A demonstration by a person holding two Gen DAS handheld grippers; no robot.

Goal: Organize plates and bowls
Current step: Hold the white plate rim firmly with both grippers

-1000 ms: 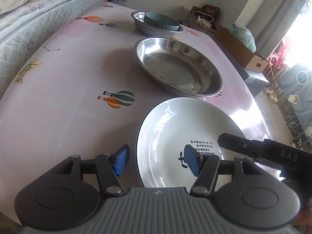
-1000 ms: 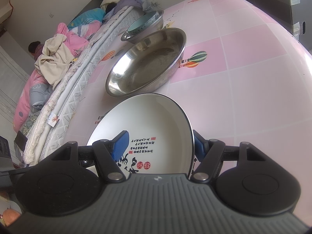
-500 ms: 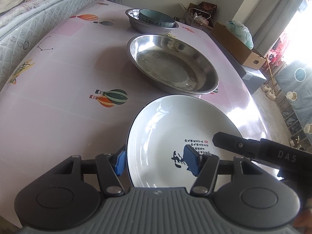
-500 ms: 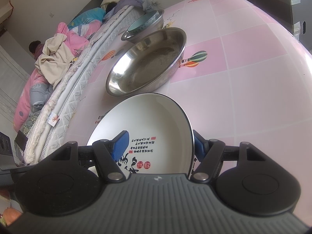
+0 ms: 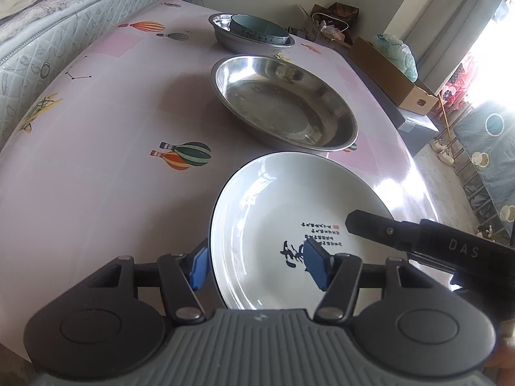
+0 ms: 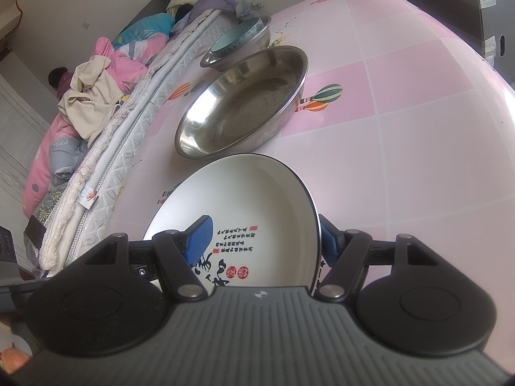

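Observation:
A white plate [image 5: 283, 212] with dark calligraphy lies on the pink tablecloth near the front edge; it also shows in the right wrist view [image 6: 244, 199]. My left gripper [image 5: 257, 267] is open, one blue pad outside the plate's left rim and the other above its inside. My right gripper [image 6: 264, 239] is open and straddles the opposite rim the same way; one of its black fingers [image 5: 379, 228] reaches over the plate. Behind the plate sits a wide steel basin [image 5: 283, 112], and farther back a teal bowl [image 5: 257, 29] rests in a smaller steel bowl [image 5: 222, 37].
A quilted mattress [image 5: 48, 48] runs along the table's left side, with bedding and a person lying on it [image 6: 61, 77]. A cardboard box [image 5: 392, 80] stands beyond the table's right edge. Bare tablecloth [image 5: 96, 177] spreads left of the plate.
In the left wrist view the plate's left rim has come between the left gripper's pads; a second ago the left pad stood clear of the rim. The right wrist view is unchanged.

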